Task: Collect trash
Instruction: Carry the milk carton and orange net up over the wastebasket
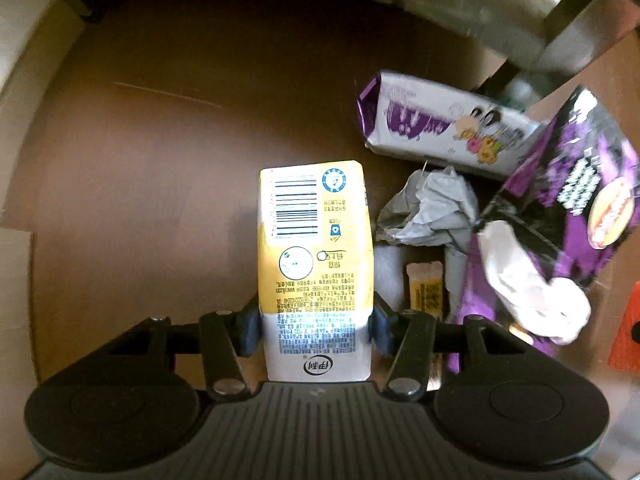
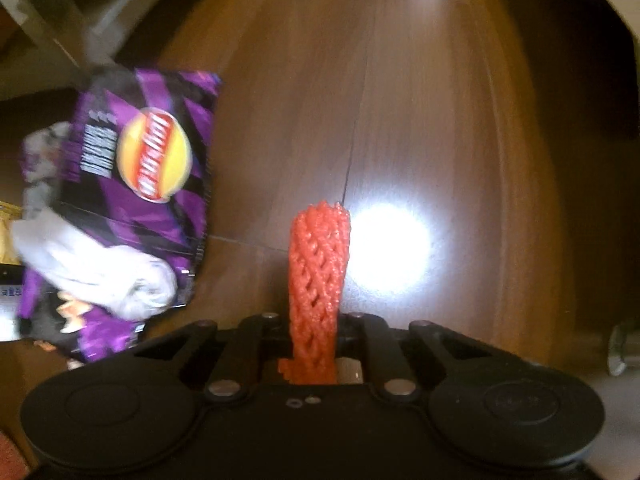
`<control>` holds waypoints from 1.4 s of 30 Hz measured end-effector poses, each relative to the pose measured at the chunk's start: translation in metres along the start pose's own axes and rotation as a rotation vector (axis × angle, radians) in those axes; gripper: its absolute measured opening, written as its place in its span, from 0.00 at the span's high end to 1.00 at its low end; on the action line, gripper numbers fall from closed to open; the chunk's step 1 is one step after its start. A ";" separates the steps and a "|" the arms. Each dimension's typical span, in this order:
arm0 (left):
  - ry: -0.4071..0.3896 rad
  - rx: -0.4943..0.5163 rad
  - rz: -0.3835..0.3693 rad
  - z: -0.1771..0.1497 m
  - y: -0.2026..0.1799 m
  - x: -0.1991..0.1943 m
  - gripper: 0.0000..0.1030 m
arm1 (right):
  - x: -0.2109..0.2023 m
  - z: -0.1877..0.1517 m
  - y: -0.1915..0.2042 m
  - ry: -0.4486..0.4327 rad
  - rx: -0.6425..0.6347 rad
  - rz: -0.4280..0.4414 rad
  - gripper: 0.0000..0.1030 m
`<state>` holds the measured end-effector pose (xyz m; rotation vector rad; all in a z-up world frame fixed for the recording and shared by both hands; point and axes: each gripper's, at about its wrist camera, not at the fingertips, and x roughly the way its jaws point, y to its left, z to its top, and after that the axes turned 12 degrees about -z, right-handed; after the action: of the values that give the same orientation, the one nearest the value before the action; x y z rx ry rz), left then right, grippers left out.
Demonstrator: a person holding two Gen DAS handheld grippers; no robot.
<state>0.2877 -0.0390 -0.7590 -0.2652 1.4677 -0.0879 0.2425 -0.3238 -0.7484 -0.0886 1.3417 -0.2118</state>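
Note:
A yellow and white milk carton (image 1: 316,248) stands between the blue pads of my left gripper (image 1: 316,328), which press on its lower sides. My right gripper (image 2: 314,336) is shut on a red foam fruit net (image 2: 318,264) that sticks up from the jaws over the wood; the net's edge (image 1: 626,328) shows at the far right of the left wrist view. Beside the carton lie crumpled grey paper (image 1: 432,208), a small yellow sachet (image 1: 425,288), a purple and white pack (image 1: 436,124), and a purple chip bag (image 1: 560,208) (image 2: 132,168) with a white tissue (image 1: 528,284) (image 2: 92,268) on it.
Everything rests on a dark brown wooden surface (image 1: 180,160) with a bright glare spot (image 2: 384,248). Metal frame legs (image 1: 568,28) (image 2: 60,20) stand behind the trash pile. A pale edge (image 1: 16,60) borders the far left.

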 end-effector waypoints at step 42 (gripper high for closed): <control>-0.451 0.136 -0.144 0.134 -0.096 -0.637 0.49 | -0.626 0.217 0.016 -0.517 -0.167 0.371 0.91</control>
<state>0.3622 0.0244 -0.1084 -0.2602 0.9895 -0.2290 0.3230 -0.1941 -0.1037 -0.0294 0.8361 0.2275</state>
